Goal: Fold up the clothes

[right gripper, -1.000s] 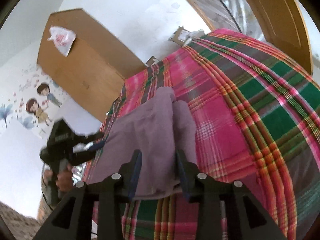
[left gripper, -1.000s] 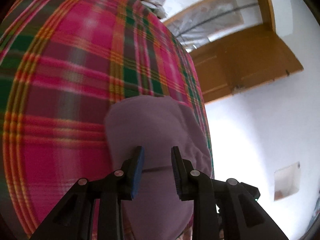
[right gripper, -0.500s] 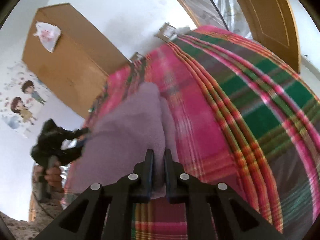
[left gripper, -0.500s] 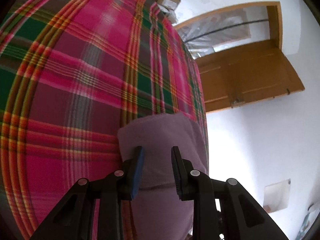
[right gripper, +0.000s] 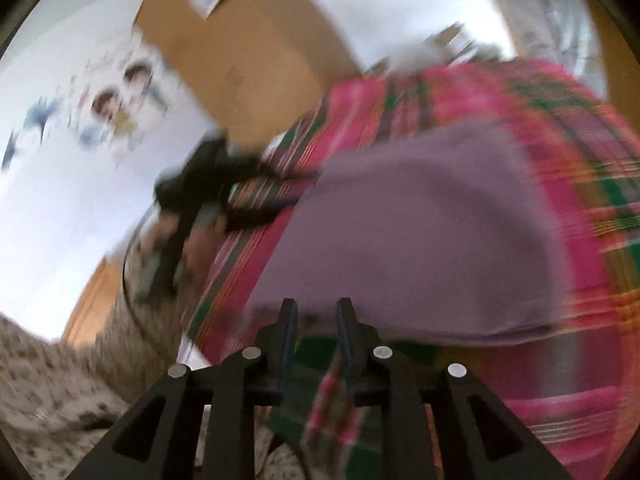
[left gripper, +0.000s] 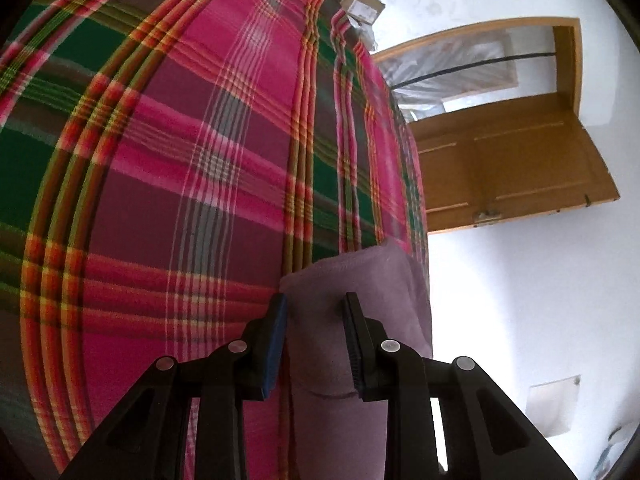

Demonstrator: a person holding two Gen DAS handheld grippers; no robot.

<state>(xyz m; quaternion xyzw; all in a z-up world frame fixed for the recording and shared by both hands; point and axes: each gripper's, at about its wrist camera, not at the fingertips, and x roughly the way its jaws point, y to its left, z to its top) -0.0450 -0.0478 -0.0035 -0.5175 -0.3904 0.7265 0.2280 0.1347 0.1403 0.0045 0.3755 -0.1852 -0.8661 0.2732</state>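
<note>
Bed cover: pink, green and orange plaid cloth [left gripper: 168, 184] spread under everything you work on.
Garment: folded mauve soft-knit garment [right gripper: 432, 240] lying flat on the plaid near its edge.
Your left claw [left gripper: 316, 340]: black two-finger gripper, fingers spread apart, straddling the garment's corner without pinching it.
Your right claw [right gripper: 316, 332]: black two-finger gripper, gap narrow, just short of the garment's near hem; view blurred.

The purple garment [left gripper: 356, 280] is soft matt cloth; the plaid bedspread [left gripper: 160, 160] is woven cloth; the door [left gripper: 512, 160] is smooth wood.
</note>
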